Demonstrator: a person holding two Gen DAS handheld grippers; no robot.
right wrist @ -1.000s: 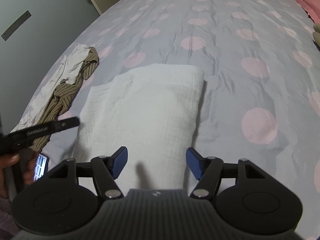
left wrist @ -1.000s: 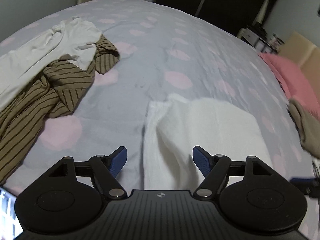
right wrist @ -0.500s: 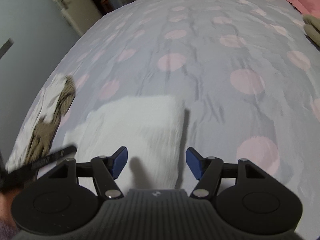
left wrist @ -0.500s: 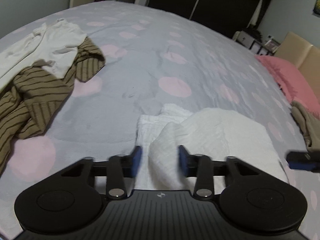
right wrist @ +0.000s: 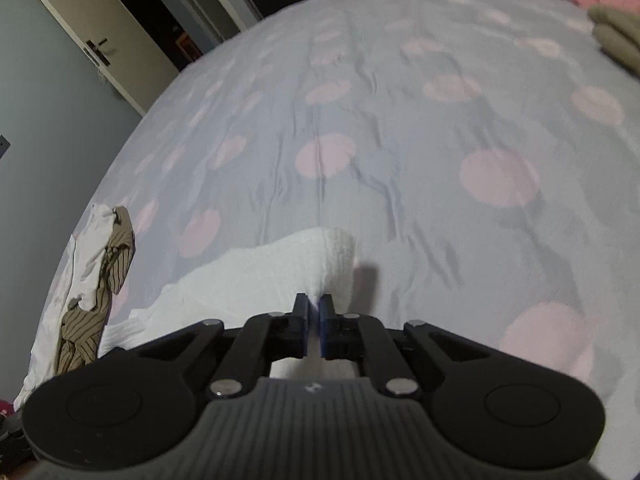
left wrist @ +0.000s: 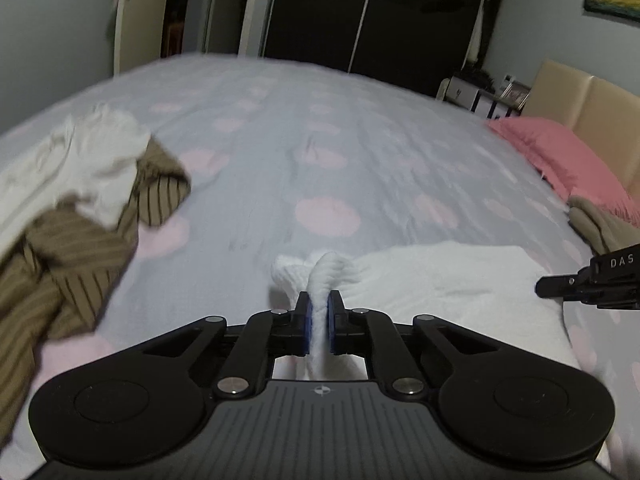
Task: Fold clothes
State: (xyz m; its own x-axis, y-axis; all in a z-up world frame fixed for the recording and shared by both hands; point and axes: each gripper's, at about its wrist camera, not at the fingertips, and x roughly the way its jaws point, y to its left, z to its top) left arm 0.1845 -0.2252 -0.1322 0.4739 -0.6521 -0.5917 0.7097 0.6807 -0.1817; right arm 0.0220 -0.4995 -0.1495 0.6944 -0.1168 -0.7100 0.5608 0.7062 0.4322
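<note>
On bed (left wrist: 360, 168), bunched white garment (left wrist: 440, 280)

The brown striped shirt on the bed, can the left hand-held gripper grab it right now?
Probably not yet. The left hand-held gripper is shut on the white textured cloth, so it's busy, though nothing blocks the brown striped shirt off to its left.

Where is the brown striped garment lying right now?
In the left wrist view the brown striped garment lies crumpled at the left on the spotted bedspread, tangled under a white garment.
</note>
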